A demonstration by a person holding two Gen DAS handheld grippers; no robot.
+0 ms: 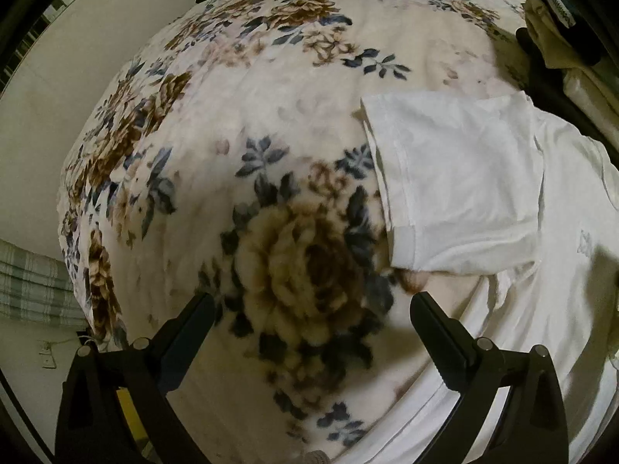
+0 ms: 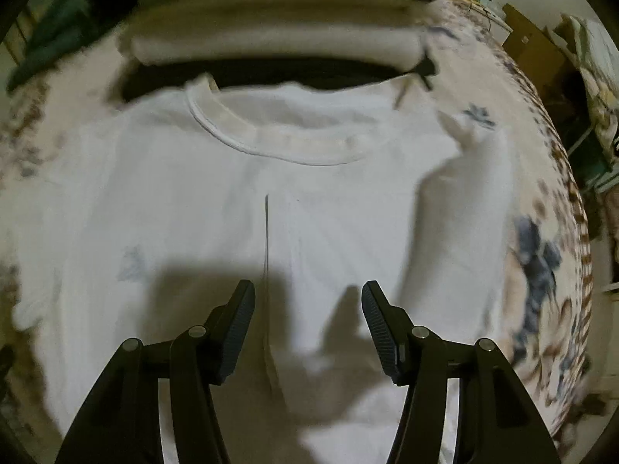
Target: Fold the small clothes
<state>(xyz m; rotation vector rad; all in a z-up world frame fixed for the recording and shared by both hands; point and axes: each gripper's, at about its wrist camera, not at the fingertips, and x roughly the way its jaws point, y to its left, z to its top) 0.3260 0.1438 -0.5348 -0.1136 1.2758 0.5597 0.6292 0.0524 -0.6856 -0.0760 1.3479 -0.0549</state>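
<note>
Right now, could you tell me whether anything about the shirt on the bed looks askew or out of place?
One thing: the white T-shirt lies flat, collar away from the right gripper, but one sleeve is spread out over the floral blanket while the other side is folded inward. No stains or damage show.

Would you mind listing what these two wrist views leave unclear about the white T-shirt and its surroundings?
- White T-shirt: its lower hem is hidden in the right wrist view behind the right gripper and its shadow.
- T-shirt body, left wrist view: cut off by the right edge; only the sleeve shows fully.
- Small mark on the chest: too small and blurred to read.
- Dark and pale folded items beyond the collar: motion-blurred, unidentifiable.
</note>
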